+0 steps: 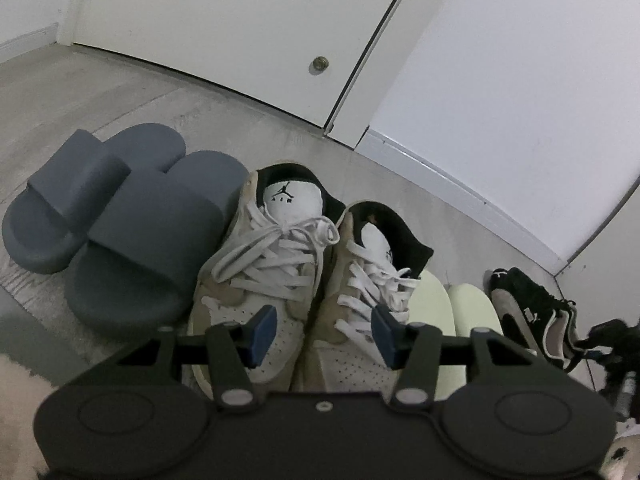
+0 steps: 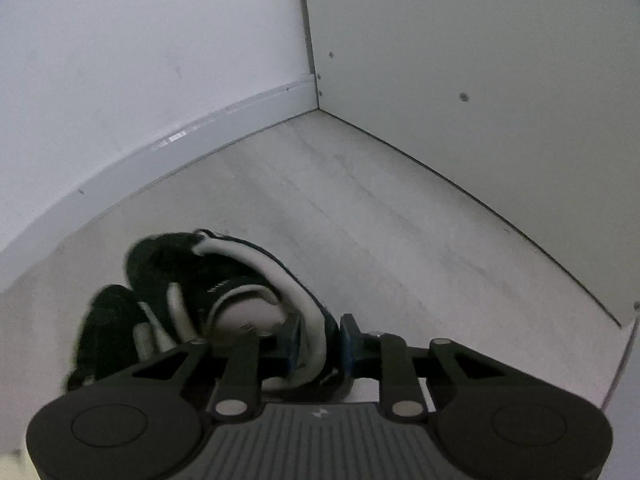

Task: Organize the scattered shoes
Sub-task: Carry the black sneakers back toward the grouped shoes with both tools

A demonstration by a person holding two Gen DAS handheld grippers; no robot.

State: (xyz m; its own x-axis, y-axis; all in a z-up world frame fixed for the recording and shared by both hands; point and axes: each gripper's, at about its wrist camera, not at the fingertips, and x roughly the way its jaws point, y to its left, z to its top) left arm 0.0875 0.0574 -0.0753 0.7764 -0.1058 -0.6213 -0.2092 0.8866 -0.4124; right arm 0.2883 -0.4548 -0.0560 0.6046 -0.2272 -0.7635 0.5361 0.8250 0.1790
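In the left wrist view a row of shoes lies on the floor: two dark blue slides, a white and tan laced sneaker pair, two pale yellow-green slides and a black and grey sneaker. My left gripper hovers open above the toes of the laced pair, holding nothing. In the right wrist view my right gripper is shut on the side of a black and white sneaker, held just above the floor. A second black sneaker sits to its left.
A white door with a small round knob and a white wall with baseboard stand behind the row. The right gripper faces a room corner with bare pale floor. Something fluffy lies at the lower left.
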